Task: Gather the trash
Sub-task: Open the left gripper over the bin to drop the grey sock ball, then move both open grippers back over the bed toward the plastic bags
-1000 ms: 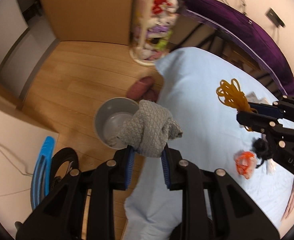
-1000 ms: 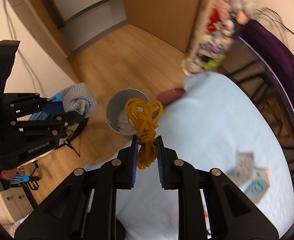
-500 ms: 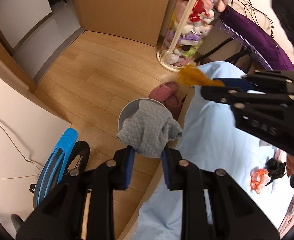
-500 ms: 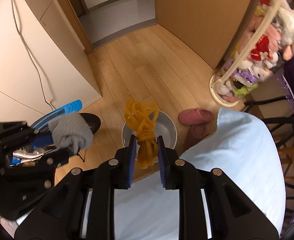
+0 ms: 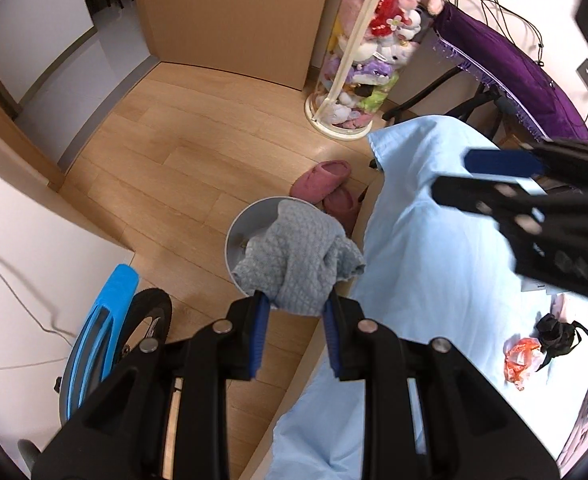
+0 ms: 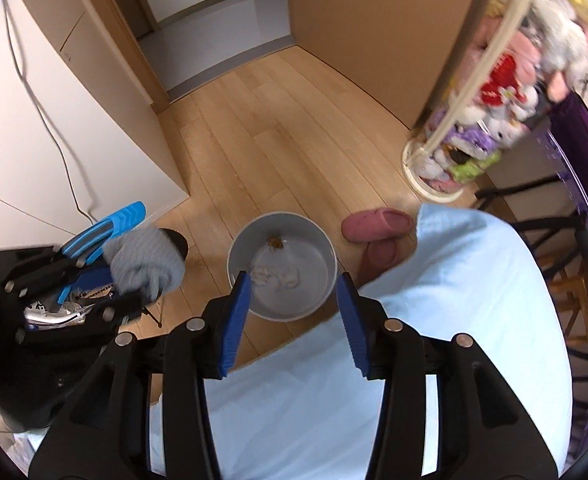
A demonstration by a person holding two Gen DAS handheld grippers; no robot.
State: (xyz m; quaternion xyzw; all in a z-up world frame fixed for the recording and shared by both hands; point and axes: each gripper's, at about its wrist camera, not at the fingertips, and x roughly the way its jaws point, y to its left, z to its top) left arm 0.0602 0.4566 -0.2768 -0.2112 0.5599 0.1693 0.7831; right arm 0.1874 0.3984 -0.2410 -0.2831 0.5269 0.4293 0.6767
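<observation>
- Off to the left of the left gripper [image 5: 296, 312], a blue-framed wheeled thing [image 5: 106, 320] leans by the white wall, black tyre showing.
- Between that gripper's blue pads sits a grey knitted cloth [image 5: 298, 260], bunched up and pinched at its lower edge; the jaws are narrow and pressing on it.
- Right behind the cloth, from the left wrist view, the rim of the grey bin [image 5: 250, 216] peeks out on the wooden floor [image 5: 174, 168], so cloth and gripper hang just above it.
- Beyond the bin, a pair of pink slippers [image 5: 326, 184] lies beside the edge of the light-blue sheet [image 5: 434, 264].
- Further right on that sheet, an orange wrapper [image 5: 520, 360] and a black tangle [image 5: 554, 330] lie close together, well clear of both tools.
- Over on the other side, the right gripper [image 6: 294, 308] hangs directly over the bin [image 6: 326, 248], jaws parted and nothing between the pads; they have just been opening.
- Down inside the bin, a small yellow-brown tangle [image 6: 275, 242] rests near the far wall, with whitish crumpled scraps [image 6: 278, 276] on the bottom.
- Left of the right gripper, the left one [image 6: 134, 284] shows again with the grey cloth [image 6: 146, 264] in it, beside the bin rather than over it from this angle.
- Right of the bin, the slippers [image 6: 378, 222] touch the sheet's corner [image 6: 454, 280].
- Farther right, a tall clear tube of plush toys [image 6: 494, 92] stands on the floor.
</observation>
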